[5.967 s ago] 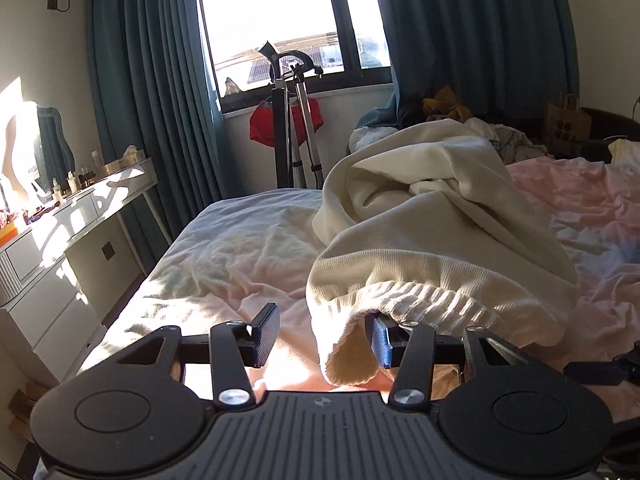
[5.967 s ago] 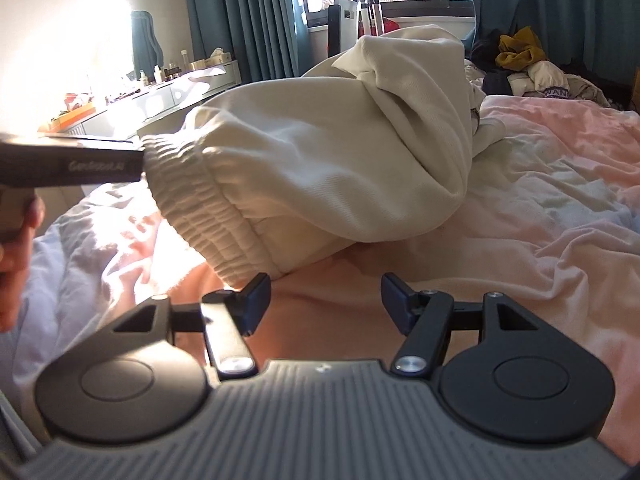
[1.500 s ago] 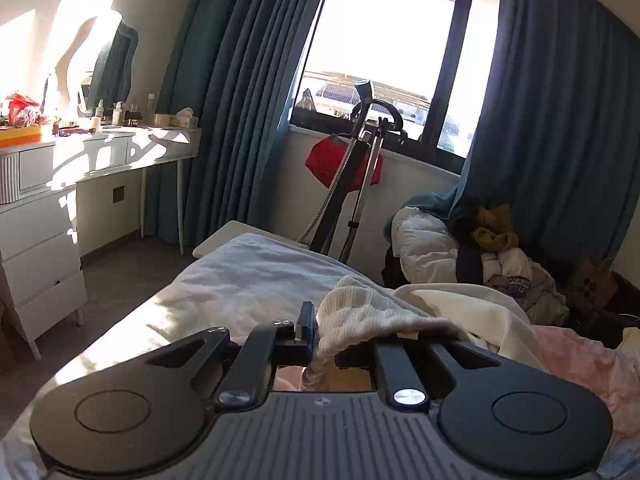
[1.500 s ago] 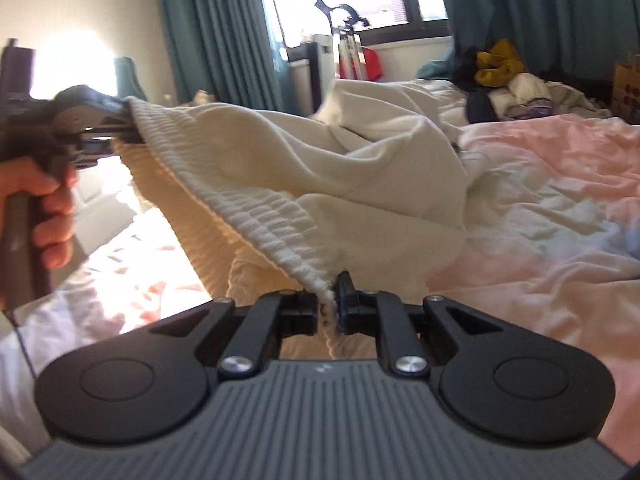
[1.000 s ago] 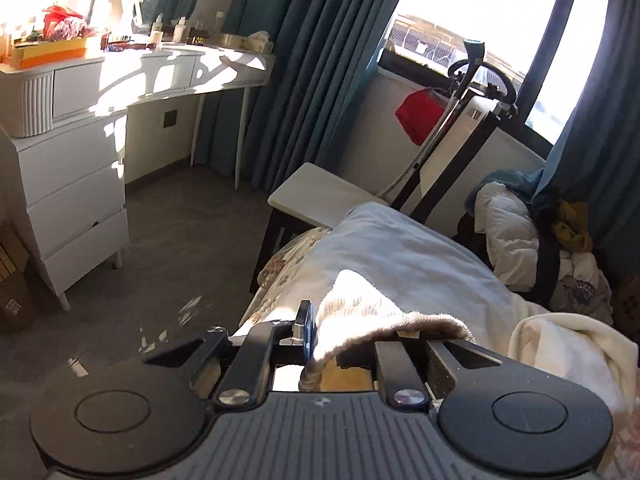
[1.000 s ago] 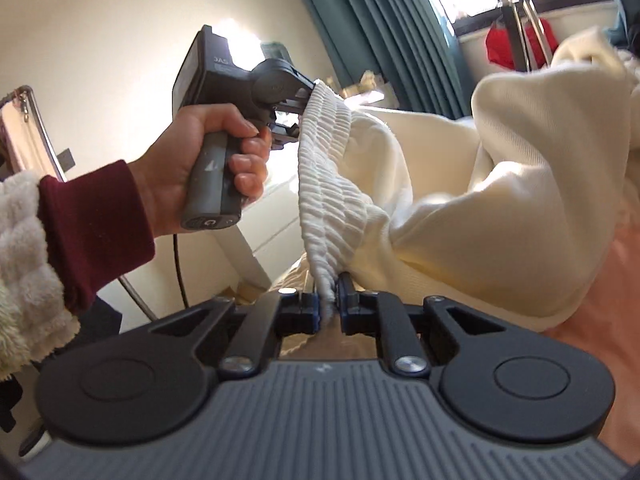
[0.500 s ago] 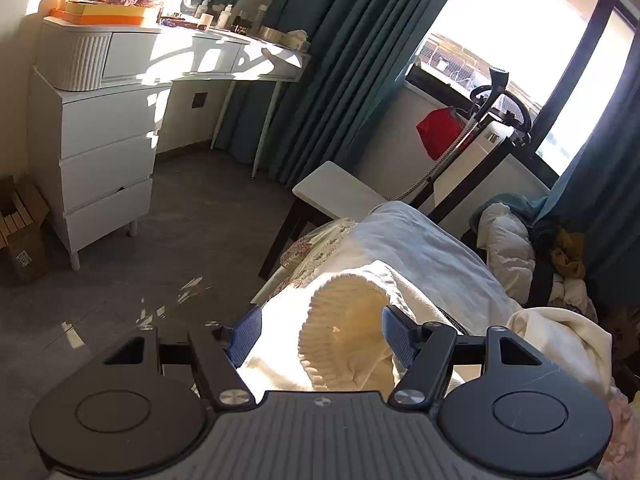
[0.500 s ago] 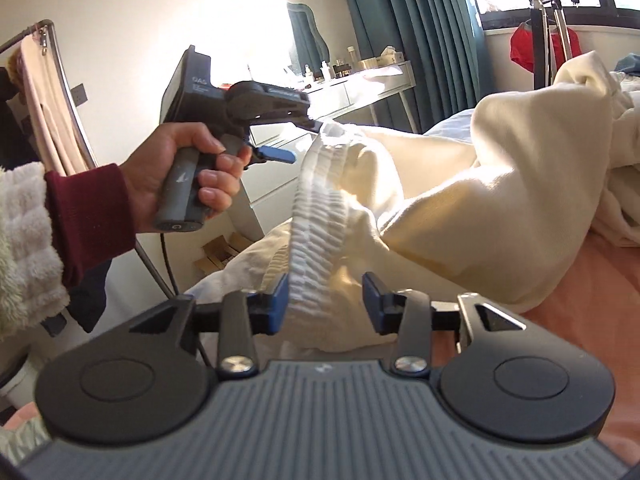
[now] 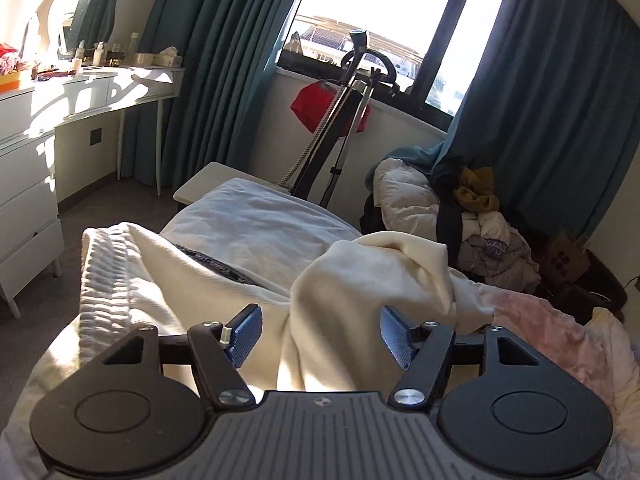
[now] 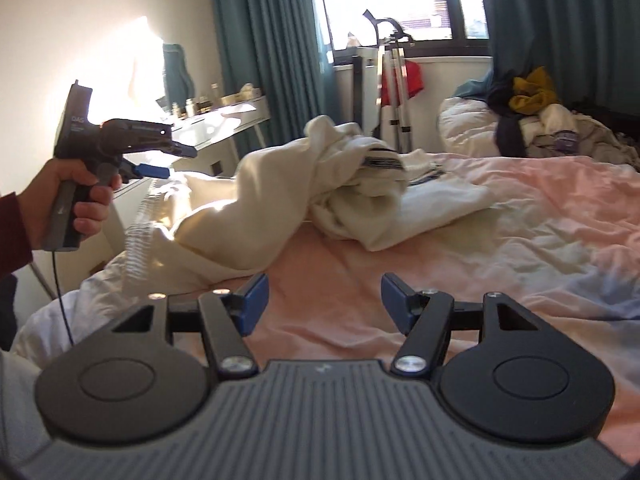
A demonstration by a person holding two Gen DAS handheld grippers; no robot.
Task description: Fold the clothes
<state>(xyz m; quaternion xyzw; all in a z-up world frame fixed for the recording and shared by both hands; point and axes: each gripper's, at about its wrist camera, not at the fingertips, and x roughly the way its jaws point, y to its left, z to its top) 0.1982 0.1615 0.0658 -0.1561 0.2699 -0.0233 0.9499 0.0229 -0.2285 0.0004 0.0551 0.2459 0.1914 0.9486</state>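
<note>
Both jaws just opened, dropping ribbed waistband | left hand-held gripper (image 9: 318, 334) apart, right hand-held gripper (image 10: 323, 302) apart, empty | cream trousers (image 10: 256, 196) crumpled at bed (image 10: 520, 248) left edge | next: smooth flat.

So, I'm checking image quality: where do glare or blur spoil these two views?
Left wrist view: the window is blown out white, with sun glare on the dresser. Right wrist view: glare on the wall, and the ribbed waistband is motion-blurred.
</note>
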